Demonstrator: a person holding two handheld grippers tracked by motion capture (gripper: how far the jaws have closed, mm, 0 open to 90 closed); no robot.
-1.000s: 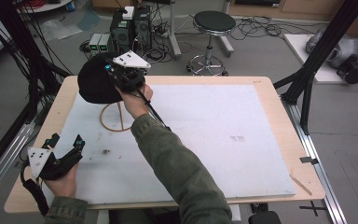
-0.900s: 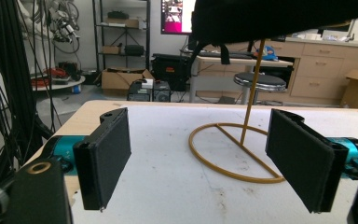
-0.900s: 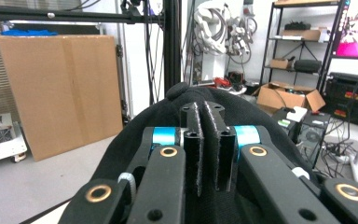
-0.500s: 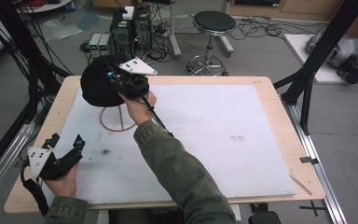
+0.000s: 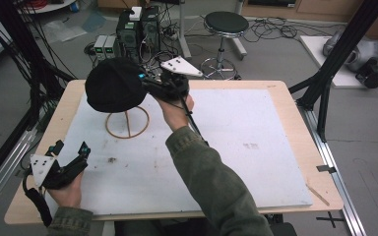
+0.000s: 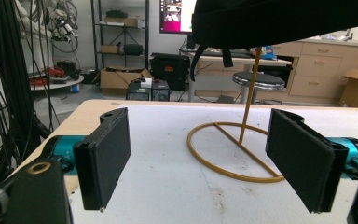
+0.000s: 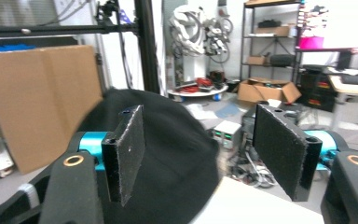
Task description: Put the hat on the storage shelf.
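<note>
From above, the white surface (image 5: 236,147) carries a wooden stand (image 5: 127,123), black cap (image 5: 115,84) seated on top. My left gripper (image 6: 198,163) idles wide open, empty. My right gripper (image 7: 200,149), jaws just opening, seems clear of the cap; placing looks finished.

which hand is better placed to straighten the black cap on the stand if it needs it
Right, probably. The right gripper is right beside the black cap on the wooden stand, its jaws just opened with nothing between them. The left gripper sits open, low at the near left of the table, apart from it.
</note>
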